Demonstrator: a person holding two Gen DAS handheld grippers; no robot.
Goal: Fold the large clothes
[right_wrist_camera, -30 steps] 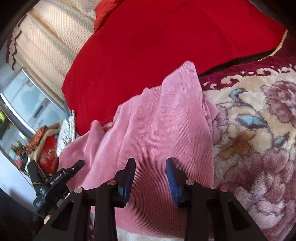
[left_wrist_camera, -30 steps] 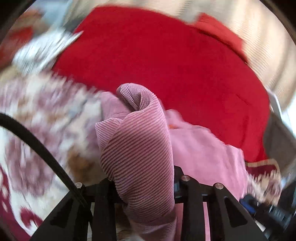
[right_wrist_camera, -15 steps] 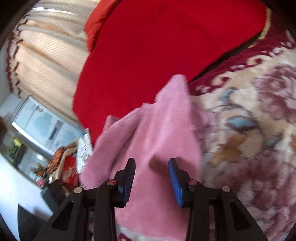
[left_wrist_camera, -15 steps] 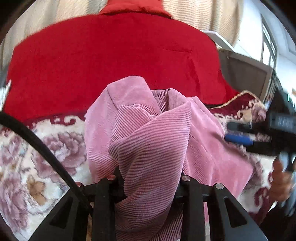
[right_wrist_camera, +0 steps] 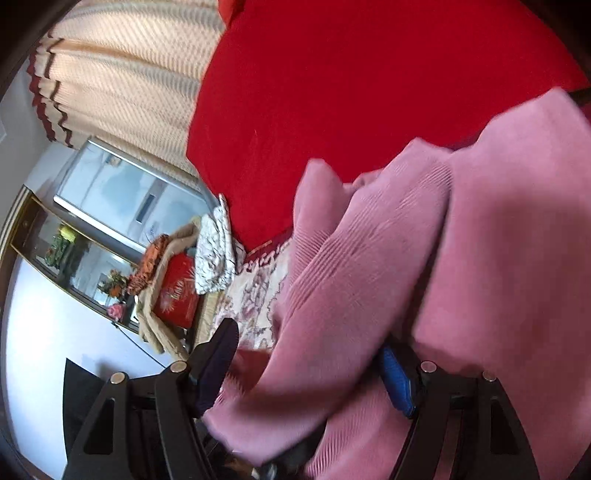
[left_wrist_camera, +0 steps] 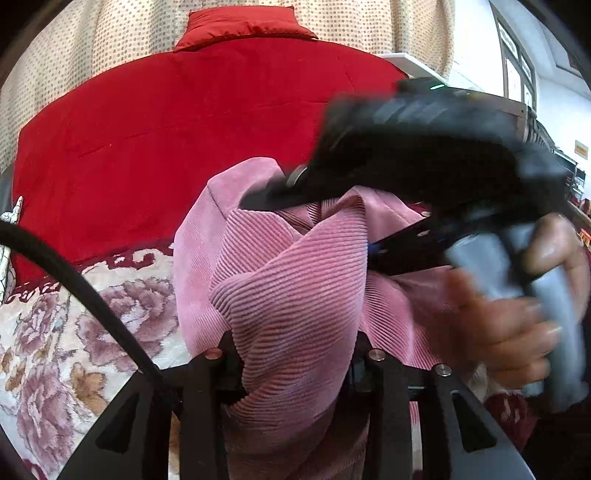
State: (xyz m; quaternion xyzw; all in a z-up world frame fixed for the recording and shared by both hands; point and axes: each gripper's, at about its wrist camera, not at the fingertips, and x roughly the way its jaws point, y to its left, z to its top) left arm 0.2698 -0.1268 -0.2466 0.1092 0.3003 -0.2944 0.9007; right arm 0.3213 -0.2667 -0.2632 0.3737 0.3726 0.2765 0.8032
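A pink corduroy garment [left_wrist_camera: 291,280] is bunched up above a floral bedspread [left_wrist_camera: 55,332]. My left gripper [left_wrist_camera: 295,365] is shut on a thick fold of it, and the cloth hides the finger pads. In the left wrist view my right gripper [left_wrist_camera: 388,206] comes in from the right, blurred, held by a hand [left_wrist_camera: 509,325], with its fingers over and into the garment's top fold. In the right wrist view the right gripper [right_wrist_camera: 306,369] stands open, with the pink garment [right_wrist_camera: 406,277] bulging between its fingers [right_wrist_camera: 397,376].
A large red quilt [left_wrist_camera: 166,129] lies behind the garment against a dotted curtain [left_wrist_camera: 110,33]. The right wrist view shows a red box [right_wrist_camera: 177,295], folded white cloth [right_wrist_camera: 214,251] and a cabinet [right_wrist_camera: 122,199] off the bed's left side.
My right gripper has swung in close over the bunched garment and its jaws have widened around the cloth. My left gripper still holds its fold, turned slightly rightward.
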